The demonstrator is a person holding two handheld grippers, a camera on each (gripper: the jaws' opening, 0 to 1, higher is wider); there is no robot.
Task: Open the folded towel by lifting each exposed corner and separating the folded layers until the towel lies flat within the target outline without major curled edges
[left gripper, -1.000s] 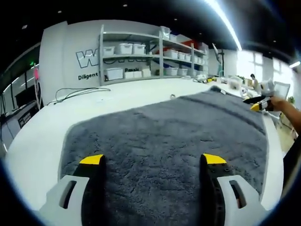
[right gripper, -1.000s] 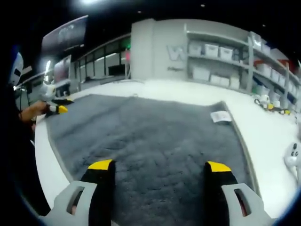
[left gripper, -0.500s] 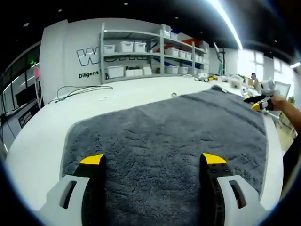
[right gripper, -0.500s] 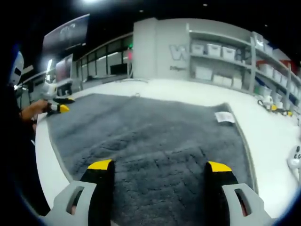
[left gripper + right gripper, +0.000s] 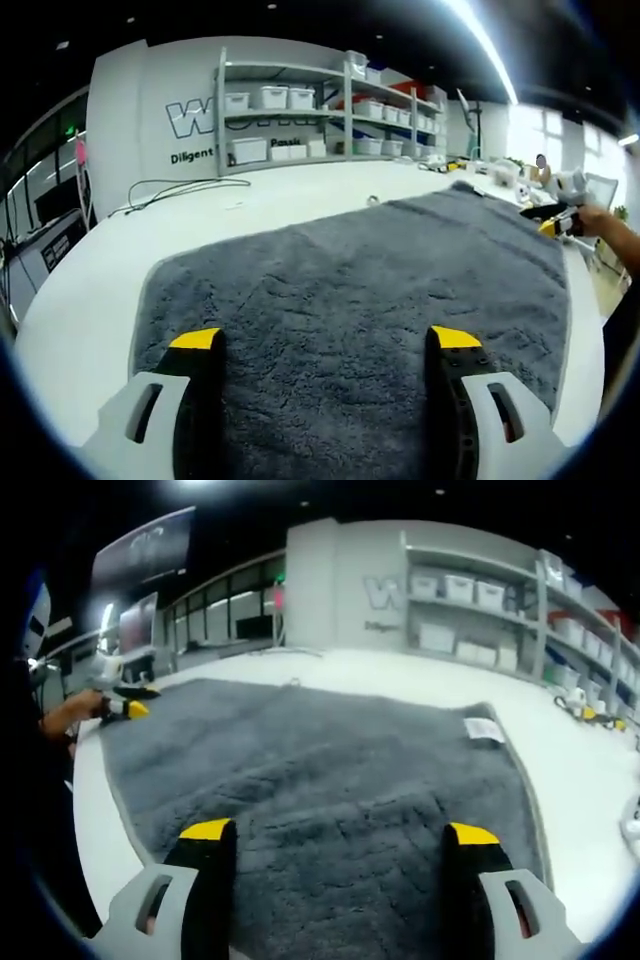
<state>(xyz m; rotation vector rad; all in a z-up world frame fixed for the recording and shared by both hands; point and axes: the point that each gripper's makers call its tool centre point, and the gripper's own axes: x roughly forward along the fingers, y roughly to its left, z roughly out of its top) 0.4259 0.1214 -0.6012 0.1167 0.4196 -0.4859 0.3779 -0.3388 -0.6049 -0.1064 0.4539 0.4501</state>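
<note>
A large grey fluffy towel (image 5: 350,290) lies spread flat on a white table (image 5: 80,310); its surface also spans the right gripper view (image 5: 310,770). A white label (image 5: 483,729) sits at its far right corner. My left gripper (image 5: 325,345) hovers open over the towel's near edge, with nothing between its yellow-tipped jaws. At the opposite near edge my right gripper (image 5: 340,835) is open too and holds nothing. The right gripper (image 5: 556,223) shows small at the far right of the left gripper view. Far left in the right gripper view is the left gripper (image 5: 122,704), held by a hand.
Metal shelves with white bins (image 5: 300,115) stand along the back wall. A black cable (image 5: 165,190) lies on the table behind the towel. Small yellow-and-black items (image 5: 585,710) lie on the table at the far right.
Both views have shifted slightly as the hands moved; the towel and the open grippers stand as before.
</note>
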